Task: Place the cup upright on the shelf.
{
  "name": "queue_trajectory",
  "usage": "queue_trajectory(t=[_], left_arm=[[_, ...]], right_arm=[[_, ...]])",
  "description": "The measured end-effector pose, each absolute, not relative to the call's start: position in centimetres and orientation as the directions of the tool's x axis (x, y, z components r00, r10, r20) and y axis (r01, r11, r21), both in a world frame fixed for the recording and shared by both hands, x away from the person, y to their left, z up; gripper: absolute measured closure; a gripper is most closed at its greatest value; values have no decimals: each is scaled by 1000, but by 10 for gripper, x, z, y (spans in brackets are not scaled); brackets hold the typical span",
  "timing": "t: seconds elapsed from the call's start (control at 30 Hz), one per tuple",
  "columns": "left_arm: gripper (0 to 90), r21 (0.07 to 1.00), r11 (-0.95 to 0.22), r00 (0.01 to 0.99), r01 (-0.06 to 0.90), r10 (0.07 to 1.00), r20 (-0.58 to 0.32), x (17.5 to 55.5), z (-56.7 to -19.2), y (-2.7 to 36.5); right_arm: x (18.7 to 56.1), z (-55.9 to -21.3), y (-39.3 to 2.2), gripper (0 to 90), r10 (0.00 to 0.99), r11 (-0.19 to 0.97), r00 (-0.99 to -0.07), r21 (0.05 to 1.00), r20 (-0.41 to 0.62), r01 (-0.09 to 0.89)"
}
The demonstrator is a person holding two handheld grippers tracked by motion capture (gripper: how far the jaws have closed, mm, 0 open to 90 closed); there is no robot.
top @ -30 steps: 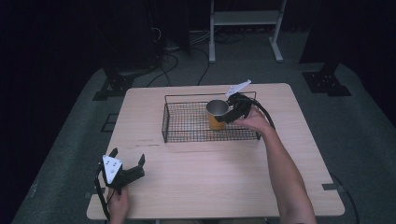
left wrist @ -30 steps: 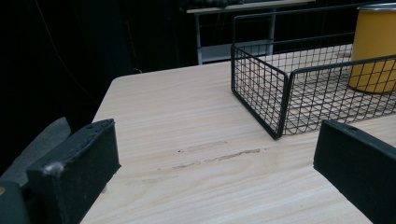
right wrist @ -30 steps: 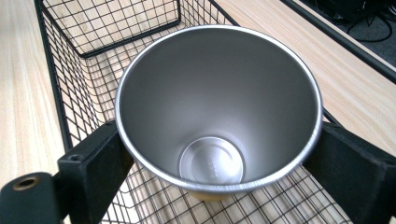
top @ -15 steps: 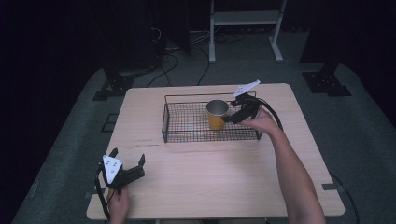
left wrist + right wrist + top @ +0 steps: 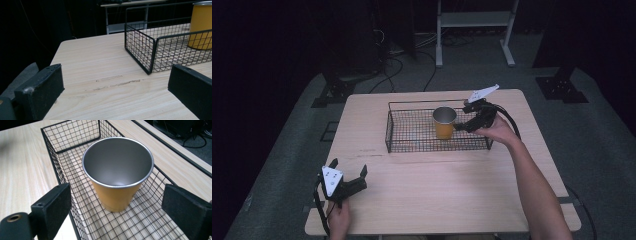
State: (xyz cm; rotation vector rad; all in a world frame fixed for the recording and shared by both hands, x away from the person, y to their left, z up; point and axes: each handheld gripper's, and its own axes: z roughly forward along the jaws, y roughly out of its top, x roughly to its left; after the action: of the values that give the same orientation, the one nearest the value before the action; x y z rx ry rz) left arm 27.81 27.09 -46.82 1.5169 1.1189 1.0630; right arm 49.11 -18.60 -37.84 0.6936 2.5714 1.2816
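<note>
A yellow cup with a bare metal inside stands upright in the right half of a black wire basket on the wooden table. The right gripper hovers over the basket's right end, just beside the cup, its jaws spread wide and clear of it on both sides. The left gripper is held low near the table's front left corner, well apart from the basket, jaws open on nothing.
</note>
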Motion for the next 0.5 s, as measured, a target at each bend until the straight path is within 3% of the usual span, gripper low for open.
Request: queue_trajectory(t=[0.5], left_arm=[[0,976,-150,203,156,972,117,277,-468,270]], right_arm=[[476,-366,-212,89,495,469,-868,831,32,298]])
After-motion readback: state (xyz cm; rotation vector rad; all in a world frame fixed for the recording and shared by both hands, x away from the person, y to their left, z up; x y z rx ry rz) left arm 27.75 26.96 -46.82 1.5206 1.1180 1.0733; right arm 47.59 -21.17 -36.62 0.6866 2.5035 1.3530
